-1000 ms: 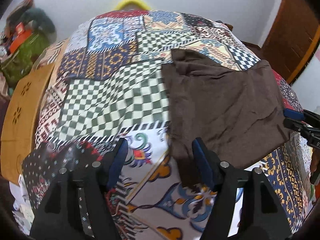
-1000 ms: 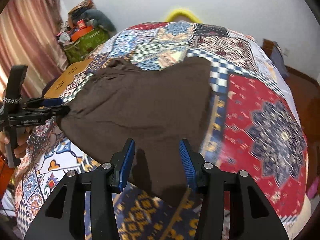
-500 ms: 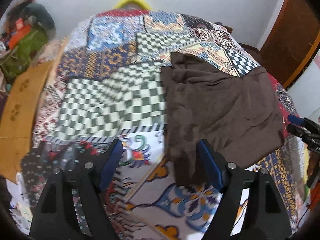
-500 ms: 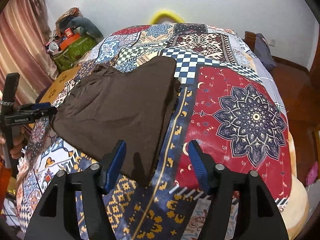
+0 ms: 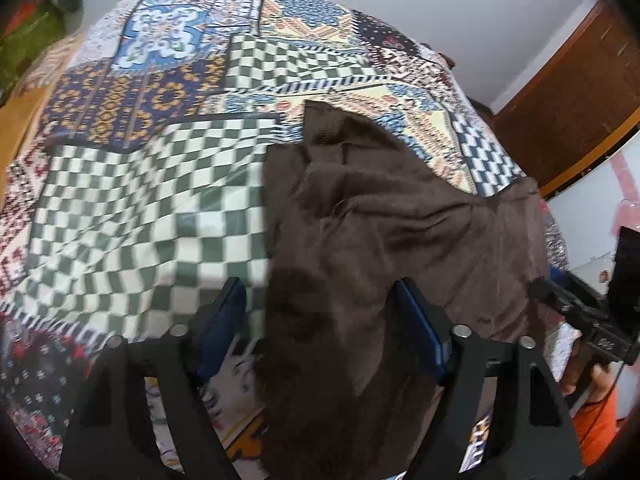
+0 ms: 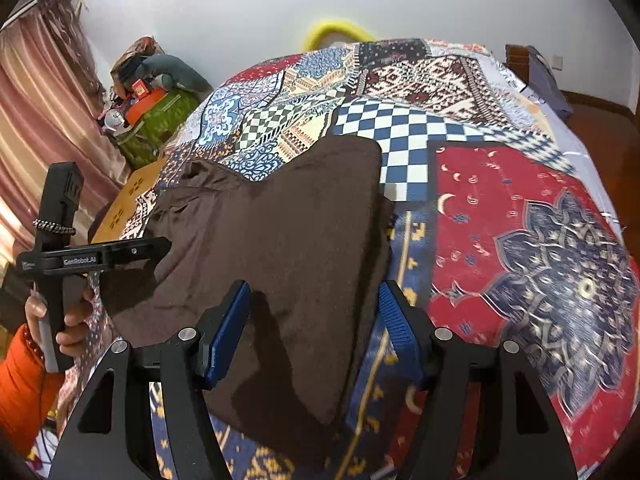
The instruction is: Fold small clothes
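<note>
Just one brown garment (image 6: pixel 280 248) spread on patchwork bedspread (image 6: pixel 520 216); two grippers, left gripper (image 5: pixel 320 320) and right gripper (image 6: pixel 314 320), both spread wide, straddling its near edge.

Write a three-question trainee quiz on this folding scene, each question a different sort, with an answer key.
1. True or false: the left gripper has both fingers spread, with nothing pinched between them.
2. Multiple choice: the brown garment lies on
A. a bare wooden table
B. a patchwork bedspread
C. a white sheet
3. Fill in: the right gripper hangs above the garment's near ______ edge, over the blue and gold border.

Key: 1 true; 2 B; 3 right
</note>
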{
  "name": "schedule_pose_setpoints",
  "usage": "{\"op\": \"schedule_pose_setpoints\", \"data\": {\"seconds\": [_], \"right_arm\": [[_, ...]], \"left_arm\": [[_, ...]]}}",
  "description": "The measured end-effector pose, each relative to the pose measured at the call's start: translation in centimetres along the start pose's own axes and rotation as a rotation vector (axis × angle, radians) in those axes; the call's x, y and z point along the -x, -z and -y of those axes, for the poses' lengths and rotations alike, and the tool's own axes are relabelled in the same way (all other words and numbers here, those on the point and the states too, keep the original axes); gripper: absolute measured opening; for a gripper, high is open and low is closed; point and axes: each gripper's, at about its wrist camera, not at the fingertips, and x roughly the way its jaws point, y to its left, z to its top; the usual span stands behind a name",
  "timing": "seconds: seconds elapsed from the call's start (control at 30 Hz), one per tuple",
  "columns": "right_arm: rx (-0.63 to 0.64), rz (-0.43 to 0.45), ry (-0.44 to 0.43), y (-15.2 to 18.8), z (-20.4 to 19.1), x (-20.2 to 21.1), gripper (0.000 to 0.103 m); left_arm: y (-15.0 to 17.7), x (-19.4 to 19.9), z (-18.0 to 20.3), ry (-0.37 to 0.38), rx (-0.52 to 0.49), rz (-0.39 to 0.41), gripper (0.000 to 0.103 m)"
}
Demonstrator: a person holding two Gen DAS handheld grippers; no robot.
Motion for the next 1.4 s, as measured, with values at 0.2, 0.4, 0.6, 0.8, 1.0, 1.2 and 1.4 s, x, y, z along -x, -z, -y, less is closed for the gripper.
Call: {"op": "schedule_pose_setpoints", "data": {"seconds": [0.2,0.4,0.6,0.8,1.0,1.2,1.4], "right_arm": [[0.008,0.000,-0.027,-0.3,-0.9,-0.9,0.026],[0.020,0.045,-0.067,-0.3,-2.8,0.9,0.010],[0.086,0.087,-0.106,-0.3,-6.3,3.8,0.008],[0.144,0.111,-0.159,0.5,-11.0,6.0,0.006],[0.176,0.071,-0.196,2.4,-14.3,4.9,0.005],[0.153,-0.034,-0.194,4.6,-15.3,1.2,0.005],[0.150,-0.086,-0.105,5.1,-14.7,-0.9,0.009]], "left_arm": [[-0.3,0.1,0.7,0.073,0.012,0.025,0.024],[0.6,2.6,1.8,0.011,-0.032,0.074,0.013],[2.8,8.5,2.3,-0.037,-0.093,0.171,0.011],[5.6,14.1,0.6,-0.047,-0.081,0.230,0.009],[8.3,16.3,-2.7,-0.067,-0.038,0.213,0.009],[10.9,14.0,-6.4,-0.074,0.018,0.105,0.009],[12.2,11.8,-8.9,-0.191,0.034,0.078,0.011]]}}
